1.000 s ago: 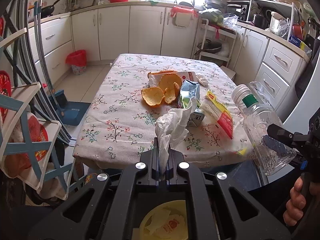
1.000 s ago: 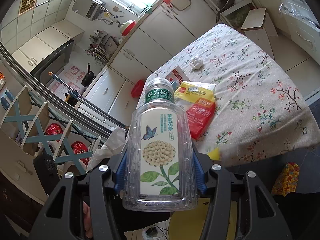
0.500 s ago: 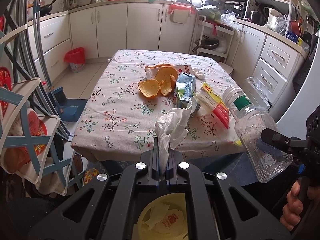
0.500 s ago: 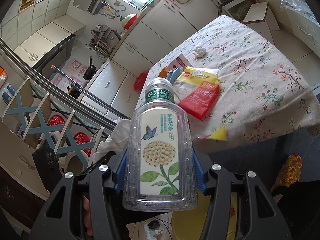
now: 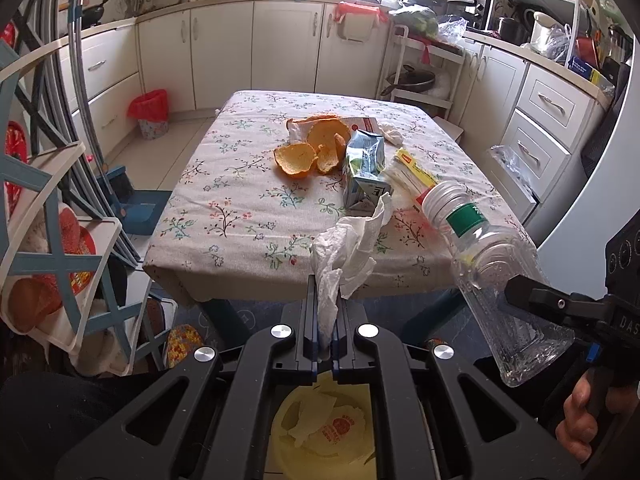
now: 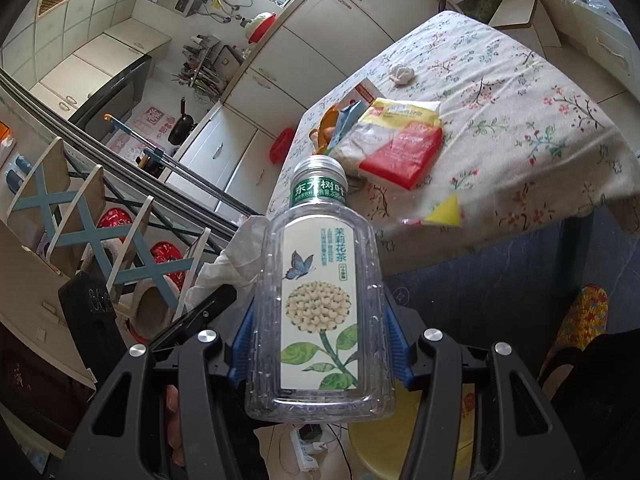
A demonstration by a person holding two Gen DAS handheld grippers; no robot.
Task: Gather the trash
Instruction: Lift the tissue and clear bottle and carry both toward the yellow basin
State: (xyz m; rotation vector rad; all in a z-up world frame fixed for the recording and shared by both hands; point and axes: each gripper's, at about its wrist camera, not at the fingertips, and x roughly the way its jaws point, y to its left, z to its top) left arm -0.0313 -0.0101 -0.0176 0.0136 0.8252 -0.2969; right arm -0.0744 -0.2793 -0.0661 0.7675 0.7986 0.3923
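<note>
- Left wrist view: tissue (image 5: 348,248) sits pinched between your left gripper (image 5: 326,320) jaws, which are closed on its lower end while the crumpled rest flops above them. It looks soft and almost weightless, so it could tear or slip; keep the pinch low on the bunched part. Below the tissue lies the yellow bin (image 5: 324,428), with scraps already inside. Beyond the tissue, orange peels (image 5: 308,152), a carton (image 5: 364,172) and a snack packet (image 5: 416,176) wait on the table (image 5: 240,208).
- Right wrist view: your right gripper (image 6: 320,344) clamps the empty bottle (image 6: 320,304) across its wide lower body, cap pointing away. Thin clear plastic looks light, slick and crushable, so squeeze the flat sides gently.
</note>
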